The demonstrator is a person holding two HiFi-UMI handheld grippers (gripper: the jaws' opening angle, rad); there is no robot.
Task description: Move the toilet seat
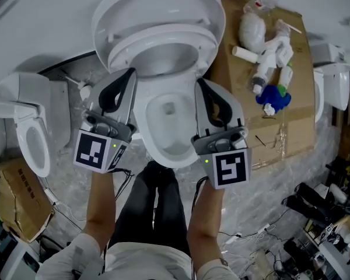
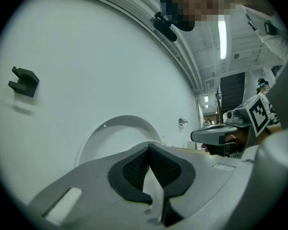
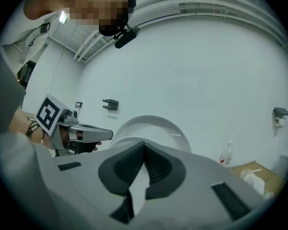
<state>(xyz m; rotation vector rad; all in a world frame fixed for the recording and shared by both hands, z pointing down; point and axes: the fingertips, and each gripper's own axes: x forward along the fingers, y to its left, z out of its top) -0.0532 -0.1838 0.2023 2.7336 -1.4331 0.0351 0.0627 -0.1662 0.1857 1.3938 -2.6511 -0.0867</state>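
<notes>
In the head view a white toilet stands below me, its lid (image 1: 157, 4) leaning back against the wall. The seat ring (image 1: 163, 39) is tilted up off the bowl (image 1: 170, 118). My left gripper (image 1: 130, 73) points level at the seat's left edge, and my right gripper (image 1: 199, 81) at its right edge. Both are shut with nothing between the pads. Whether the tips touch the seat I cannot tell. In the left gripper view the closed tips (image 2: 149, 146) face the white lid (image 2: 110, 135). The right gripper view shows the same, closed tips (image 3: 144, 143) before the lid (image 3: 153, 126).
A second toilet (image 1: 32, 133) stands at the left, a third (image 1: 332, 80) at the right edge. A cardboard sheet (image 1: 291, 127) on the right carries bottles and a blue item (image 1: 273, 98). A cardboard box (image 1: 14, 197) sits lower left; cables and gear lie lower right.
</notes>
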